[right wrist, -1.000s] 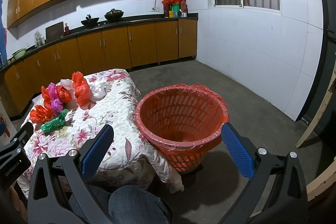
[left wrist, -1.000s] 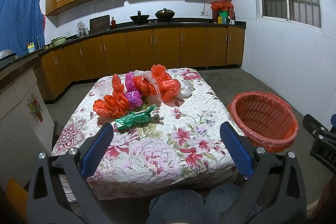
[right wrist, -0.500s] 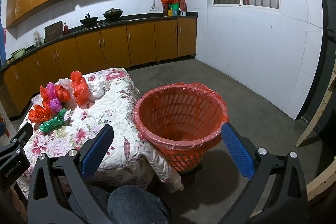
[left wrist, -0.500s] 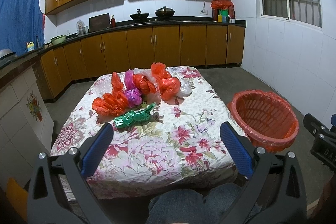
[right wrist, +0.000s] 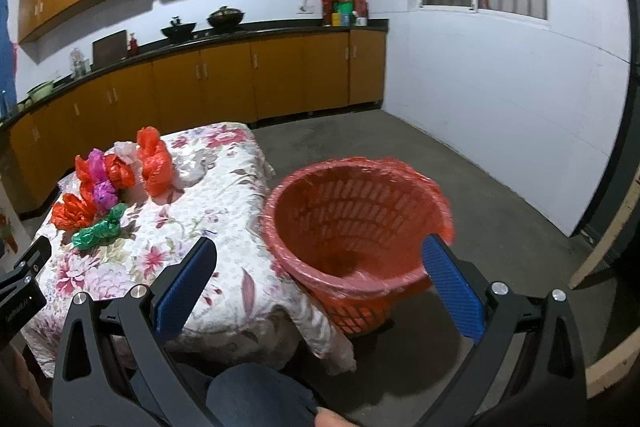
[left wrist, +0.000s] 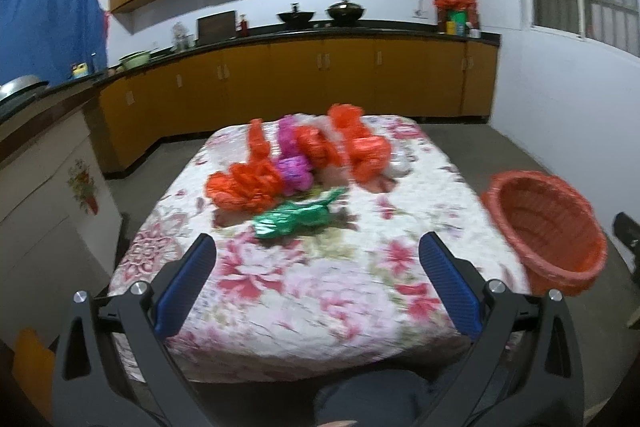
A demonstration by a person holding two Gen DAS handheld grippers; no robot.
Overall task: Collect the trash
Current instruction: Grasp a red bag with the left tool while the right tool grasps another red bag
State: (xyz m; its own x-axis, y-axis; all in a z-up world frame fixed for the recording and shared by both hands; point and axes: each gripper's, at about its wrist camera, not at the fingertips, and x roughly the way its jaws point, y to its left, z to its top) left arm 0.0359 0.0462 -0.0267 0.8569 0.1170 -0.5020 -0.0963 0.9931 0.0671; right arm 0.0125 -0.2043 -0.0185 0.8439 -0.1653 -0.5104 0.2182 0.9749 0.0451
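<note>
- You are in a kitchen with orange-brown cabinets; before you stands a table point(left wrist: 280, 291) under a flowered cloth.
- Compared with a second ago, your left gripper point(left wrist: 318, 259) has moved closer to the table, so the trash looks larger and slightly blurred.
- Left to right on the cloth: one orange bag bundle point(left wrist: 244, 183), one purple bag point(left wrist: 294, 171), two more orange bags behind it, and one green bag point(left wrist: 296, 217) nearest you.
- Your left gripper's blue pads are spread wide, holding nothing.
- Right of the table, on the floor, one orange basket point(right wrist: 356, 223) lined with a red bag looks empty.
- Your right gripper point(right wrist: 320, 259) is likewise spread wide, holding nothing, in front of the basket.
</note>
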